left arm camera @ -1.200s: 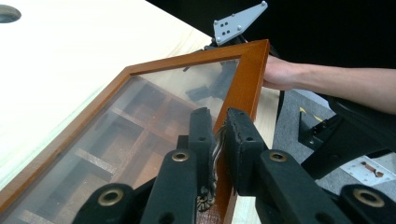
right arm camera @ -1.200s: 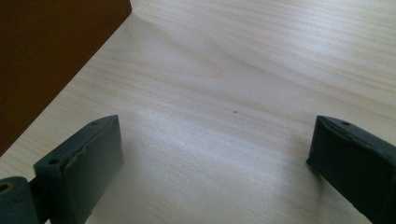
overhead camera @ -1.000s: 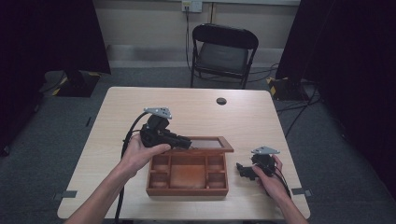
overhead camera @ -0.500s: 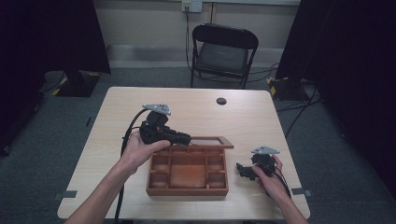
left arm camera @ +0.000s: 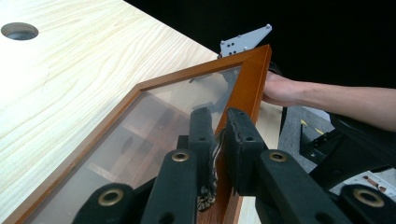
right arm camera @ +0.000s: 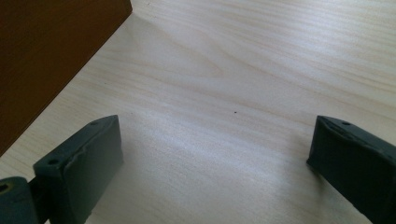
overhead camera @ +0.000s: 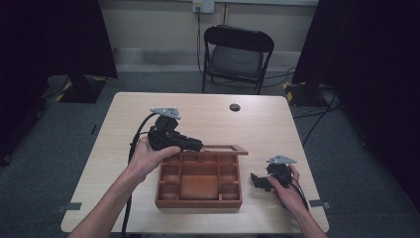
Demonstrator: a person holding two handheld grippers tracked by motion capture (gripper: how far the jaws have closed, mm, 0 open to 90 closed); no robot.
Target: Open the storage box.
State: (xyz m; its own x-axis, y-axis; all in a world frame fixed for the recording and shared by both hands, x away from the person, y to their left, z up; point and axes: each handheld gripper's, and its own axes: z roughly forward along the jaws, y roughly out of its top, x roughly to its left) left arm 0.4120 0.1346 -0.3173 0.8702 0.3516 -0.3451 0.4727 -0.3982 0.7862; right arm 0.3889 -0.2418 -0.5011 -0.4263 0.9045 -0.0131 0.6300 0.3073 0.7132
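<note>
I am holding the glass lid (left arm camera: 154, 126) of the wooden box (overhead camera: 199, 179) with my left hand-held gripper (overhead camera: 195, 145), whose jaws are clamping together on the lid's wooden frame, as the left gripper view is showing. The box is sitting on the near middle of the counter (overhead camera: 124, 119), and the lid is standing raised along the box's far edge, so I am judging the opening to be well along: the compartments are lying exposed in the high view, and they are looking empty as far as I can tell. What is left, I am guessing, is to carry the lid to its resting position and let go of it, though I cannot tell how far it is meant to swing. My left hand (overhead camera: 146, 156) is gripping the tool just left of the box's far left corner, the forearm running up from the near edge and the jaws pointing right along the lid. My right hand-held gripper (overhead camera: 256, 179) is resting low near the counter just right of the box, its jaws standing wide apart over bare wood with nothing between them, pointing left toward the box wall, apart from it
</note>
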